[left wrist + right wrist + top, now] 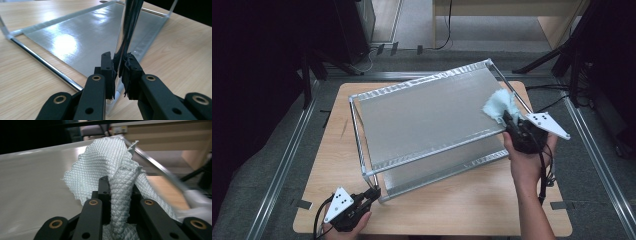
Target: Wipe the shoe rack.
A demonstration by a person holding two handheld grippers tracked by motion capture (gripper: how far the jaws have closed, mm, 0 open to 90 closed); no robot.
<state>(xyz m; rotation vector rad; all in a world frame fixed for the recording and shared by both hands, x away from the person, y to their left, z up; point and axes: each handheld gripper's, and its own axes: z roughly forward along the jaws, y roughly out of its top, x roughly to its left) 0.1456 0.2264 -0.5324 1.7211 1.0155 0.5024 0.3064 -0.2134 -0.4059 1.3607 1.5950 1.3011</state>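
A two-tier metal rack [432,110] stands on the wooden surface [472,210], its long axis running from the near left up to the far right, so that its far right corner sits highest in the high view. The upper shelf is a flat grey sheet framed by chrome rails; a lower shelf [82,42] lies under it, just above the surface.

The left gripper [373,192] lies low at the near left, held in the person's left hand [354,225], and points to the far right at the rack's near corner post [128,27]. Its fingers [107,72] are closed on this upright chrome post close to its foot, one on each side.

The right gripper [507,119] reaches in from the right, the right hand [527,160] and forearm rising from the near edge. It points to the far left over the right end of the upper shelf. Its fingers [103,188] are pinched on a bunched pale blue cloth [499,105] with a diamond weave, which fans out ahead of them and rests on the shelf top near the right rail.

Beyond the surface lie a grey floor, dark stands and light wooden furniture [507,10]
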